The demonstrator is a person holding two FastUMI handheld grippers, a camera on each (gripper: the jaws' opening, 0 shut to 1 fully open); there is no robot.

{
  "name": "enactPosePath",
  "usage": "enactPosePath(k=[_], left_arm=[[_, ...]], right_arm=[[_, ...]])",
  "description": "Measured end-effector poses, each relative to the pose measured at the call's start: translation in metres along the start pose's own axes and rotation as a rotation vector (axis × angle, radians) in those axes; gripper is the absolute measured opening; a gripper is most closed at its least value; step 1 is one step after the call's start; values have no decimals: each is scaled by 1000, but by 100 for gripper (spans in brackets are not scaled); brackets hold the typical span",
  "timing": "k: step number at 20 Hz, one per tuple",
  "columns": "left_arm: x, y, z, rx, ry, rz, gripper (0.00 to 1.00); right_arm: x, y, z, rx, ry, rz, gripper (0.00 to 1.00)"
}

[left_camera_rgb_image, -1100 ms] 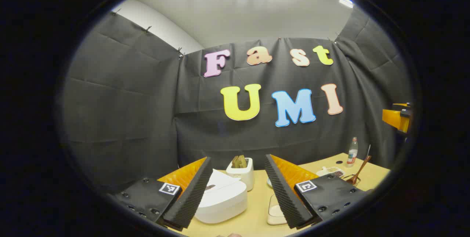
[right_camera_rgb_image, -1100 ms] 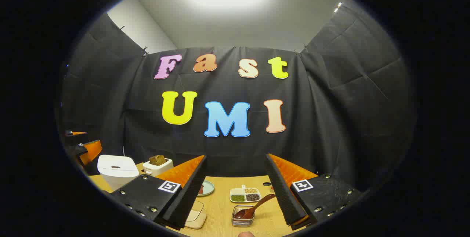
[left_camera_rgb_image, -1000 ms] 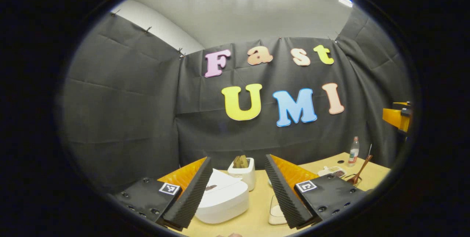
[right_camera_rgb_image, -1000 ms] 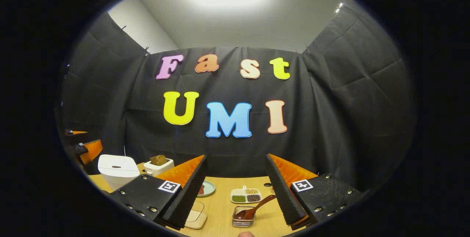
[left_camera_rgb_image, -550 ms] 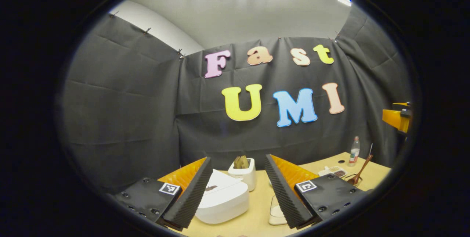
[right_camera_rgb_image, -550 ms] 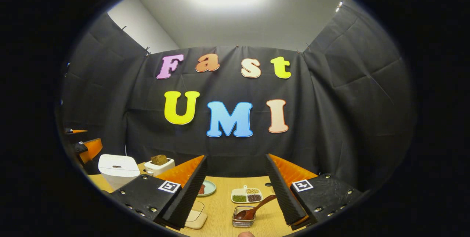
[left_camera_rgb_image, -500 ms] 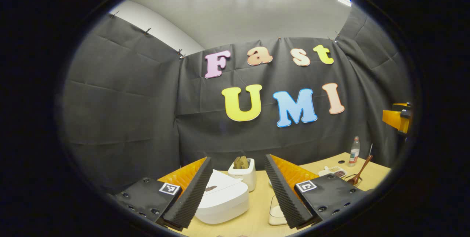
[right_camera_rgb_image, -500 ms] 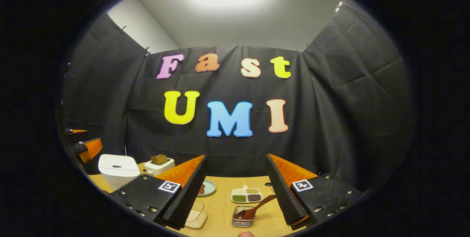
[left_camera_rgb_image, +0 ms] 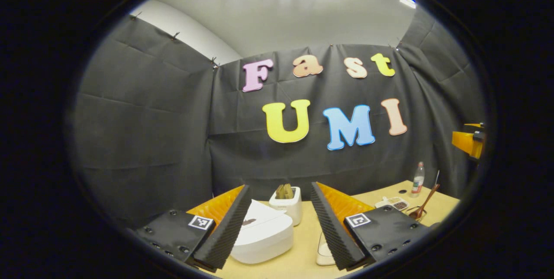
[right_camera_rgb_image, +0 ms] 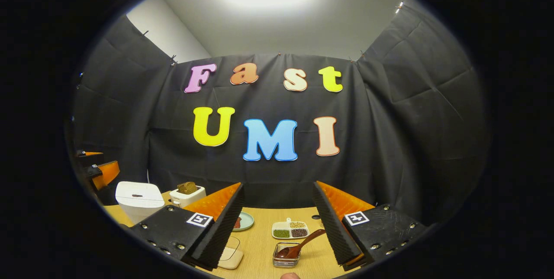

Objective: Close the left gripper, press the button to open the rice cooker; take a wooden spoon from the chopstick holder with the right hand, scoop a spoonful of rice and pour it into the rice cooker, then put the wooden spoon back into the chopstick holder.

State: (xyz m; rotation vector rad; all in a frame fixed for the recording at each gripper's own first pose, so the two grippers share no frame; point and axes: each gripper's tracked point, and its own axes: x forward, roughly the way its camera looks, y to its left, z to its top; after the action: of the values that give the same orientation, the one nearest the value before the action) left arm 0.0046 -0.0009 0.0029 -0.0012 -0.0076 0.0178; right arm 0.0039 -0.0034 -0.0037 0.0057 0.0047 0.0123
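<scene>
The white rice cooker [left_camera_rgb_image: 264, 238] sits lid down just beyond my left gripper [left_camera_rgb_image: 280, 186], whose fingers stand open around empty air above it. A small dark button [left_camera_rgb_image: 248, 222] shows on the lid. In the right gripper view the cooker [right_camera_rgb_image: 139, 201] stands at the far left. The wooden spoon [right_camera_rgb_image: 298, 246] leans in the small chopstick holder [right_camera_rgb_image: 285, 261], straight ahead of my right gripper [right_camera_rgb_image: 278, 184], which is open and holds nothing. A clear box with pale contents [right_camera_rgb_image: 229, 256] lies left of the holder.
A white toaster with bread [left_camera_rgb_image: 285, 203] stands behind the cooker. On the wooden table [right_camera_rgb_image: 259, 248] are a divided dish of beans [right_camera_rgb_image: 290, 229], a small plate [right_camera_rgb_image: 243, 221] and a bottle [left_camera_rgb_image: 417, 178] at the back right. Black cloth walls close in the booth.
The left gripper's fingers have come slightly closer together. The right gripper and the objects on the table have stayed put.
</scene>
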Motion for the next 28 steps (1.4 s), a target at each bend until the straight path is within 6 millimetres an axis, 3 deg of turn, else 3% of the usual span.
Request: enactPosePath(k=[1, 2, 3, 6, 8, 9, 11, 14, 19, 28], left_arm=[[0, 0, -1, -2, -3, 2, 96], [1, 0, 1, -5, -6, -6, 85], [-1, 2, 2, -2, -10, 0, 84], [2, 6, 3, 1, -17, 1, 62], [1, 10, 6, -7, -24, 5, 35], [3, 10, 7, -9, -24, 2, 29], [1, 6, 1, -13, -19, -6, 34], [8, 18, 1, -38, -2, 15, 13], [13, 34, -9, -42, -3, 33, 7], [59, 70, -46, -94, 86, 19, 8]], right_arm=[[0, 0, 1, 0, 0, 1, 95], [1, 1, 0, 0, -1, 1, 95], [2, 2, 0, -1, -1, 1, 95], [2, 4, -1, 2, 1, 2, 95], [3, 5, -1, 2, -2, 3, 95], [3, 6, 0, 1, -2, 4, 95], [4, 8, -1, 1, -2, 4, 95], [3, 10, -1, 0, -3, 4, 95], [3, 16, -3, -12, 0, 5, 95], [-3, 16, -6, -27, 18, -38, 95]])
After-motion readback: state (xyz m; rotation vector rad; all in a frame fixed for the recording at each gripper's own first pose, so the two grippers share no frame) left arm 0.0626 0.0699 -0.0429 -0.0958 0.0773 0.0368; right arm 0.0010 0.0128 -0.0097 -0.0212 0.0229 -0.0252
